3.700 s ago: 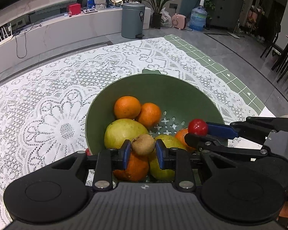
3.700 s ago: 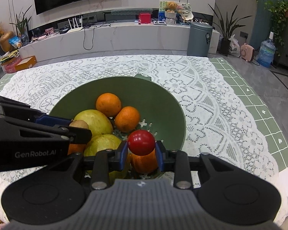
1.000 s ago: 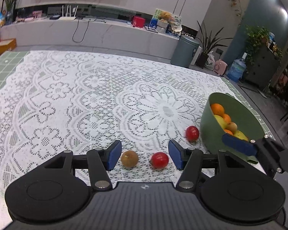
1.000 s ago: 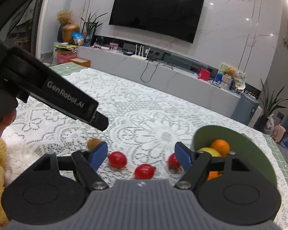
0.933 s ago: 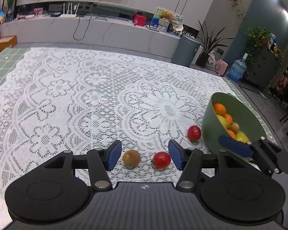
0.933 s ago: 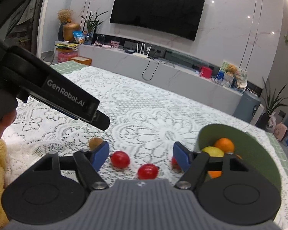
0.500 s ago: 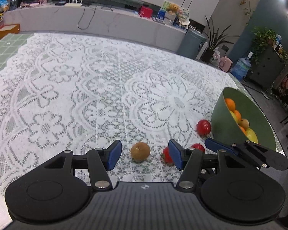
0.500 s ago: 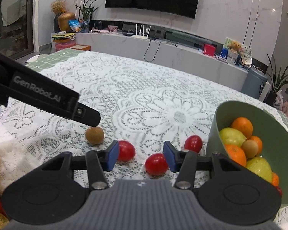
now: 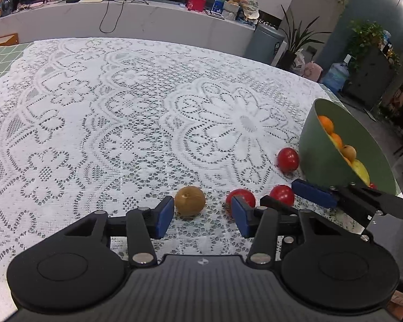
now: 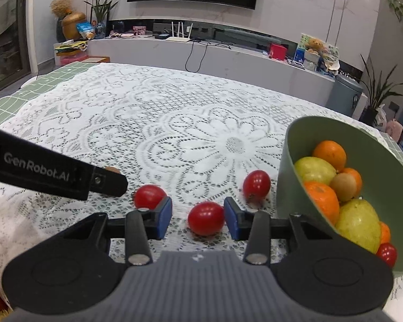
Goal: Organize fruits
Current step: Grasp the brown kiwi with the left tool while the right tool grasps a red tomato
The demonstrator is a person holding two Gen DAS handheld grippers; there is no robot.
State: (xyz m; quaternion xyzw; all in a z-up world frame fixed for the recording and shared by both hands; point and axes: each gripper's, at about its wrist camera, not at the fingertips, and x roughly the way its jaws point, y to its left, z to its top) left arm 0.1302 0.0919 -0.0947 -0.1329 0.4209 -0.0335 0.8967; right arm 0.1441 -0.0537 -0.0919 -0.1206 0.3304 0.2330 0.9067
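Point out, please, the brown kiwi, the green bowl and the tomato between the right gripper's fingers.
Brown kiwi (image 9: 189, 200), left wrist view, middle of its skin.
Green bowl (image 10: 287, 177), right wrist view, outer wall.
Tomato (image 10: 206, 221), right wrist view, its middle.

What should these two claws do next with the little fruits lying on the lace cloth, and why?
Probably finish closing, then lift. The right claw is closing with a red tomato between its pads, not yet squeezed. The left claw is closing around the brown kiwi, with gaps on both sides. Both fruits lie loose on the cloth, outside the green bowl.

White lace tablecloth (image 9: 121, 107), glossy tomatoes (image 10: 206, 222)
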